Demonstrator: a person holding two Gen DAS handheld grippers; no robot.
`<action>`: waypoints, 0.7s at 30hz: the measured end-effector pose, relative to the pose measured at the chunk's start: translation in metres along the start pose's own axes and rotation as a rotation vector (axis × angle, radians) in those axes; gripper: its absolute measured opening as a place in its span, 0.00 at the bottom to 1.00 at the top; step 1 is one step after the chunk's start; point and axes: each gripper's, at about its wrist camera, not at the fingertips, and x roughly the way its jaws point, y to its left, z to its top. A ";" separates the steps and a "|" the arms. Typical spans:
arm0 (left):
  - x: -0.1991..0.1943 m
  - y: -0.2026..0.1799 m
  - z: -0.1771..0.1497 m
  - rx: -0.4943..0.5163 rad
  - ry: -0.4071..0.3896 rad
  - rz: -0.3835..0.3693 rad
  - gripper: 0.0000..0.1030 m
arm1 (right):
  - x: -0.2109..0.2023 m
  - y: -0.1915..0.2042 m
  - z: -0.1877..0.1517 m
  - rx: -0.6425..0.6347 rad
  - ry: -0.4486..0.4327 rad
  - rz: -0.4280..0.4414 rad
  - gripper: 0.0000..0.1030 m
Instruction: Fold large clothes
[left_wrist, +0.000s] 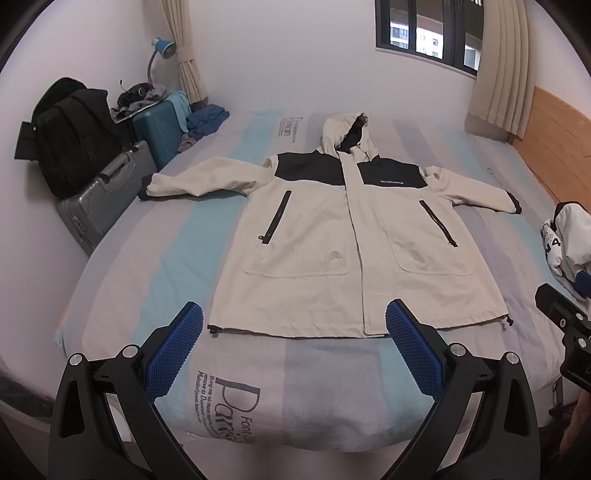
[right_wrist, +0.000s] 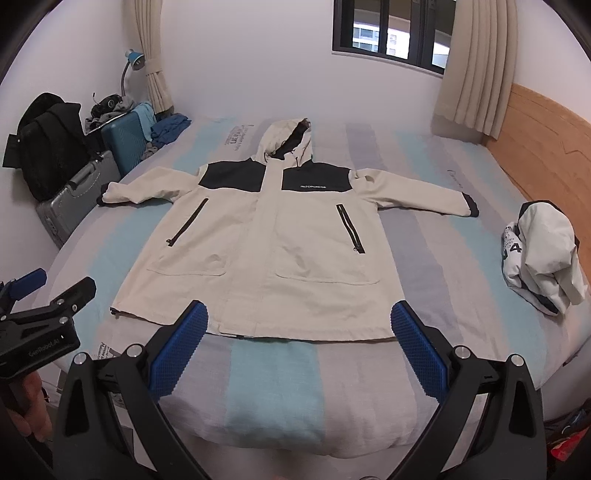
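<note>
A cream hooded jacket (left_wrist: 325, 240) with black shoulder panels lies flat, front up and zipped, on the striped bed (left_wrist: 147, 266), sleeves spread to both sides, hood toward the window. It shows the same way in the right wrist view (right_wrist: 258, 251). My left gripper (left_wrist: 293, 328) is open and empty, held above the bed's near end just short of the jacket's hem. My right gripper (right_wrist: 299, 328) is open and empty too, just short of the hem's right half. The left gripper also shows at the left edge of the right wrist view (right_wrist: 40, 295).
A crumpled white garment (right_wrist: 543, 254) lies at the bed's right edge. Suitcases (left_wrist: 107, 192), a black backpack (left_wrist: 70, 140) and a blue lamp (left_wrist: 162, 48) stand left of the bed. A wooden headboard (right_wrist: 546, 147) runs along the right. Curtains and a window are behind.
</note>
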 end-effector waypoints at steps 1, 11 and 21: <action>0.000 0.000 -0.001 -0.001 0.001 -0.001 0.95 | 0.000 0.001 0.000 -0.002 0.000 -0.002 0.93; -0.006 -0.001 0.000 -0.003 0.001 -0.002 0.95 | 0.000 0.001 -0.001 -0.004 0.000 -0.024 0.93; -0.011 0.001 0.003 -0.006 0.006 -0.005 0.95 | 0.000 0.001 0.000 -0.014 0.012 -0.010 0.93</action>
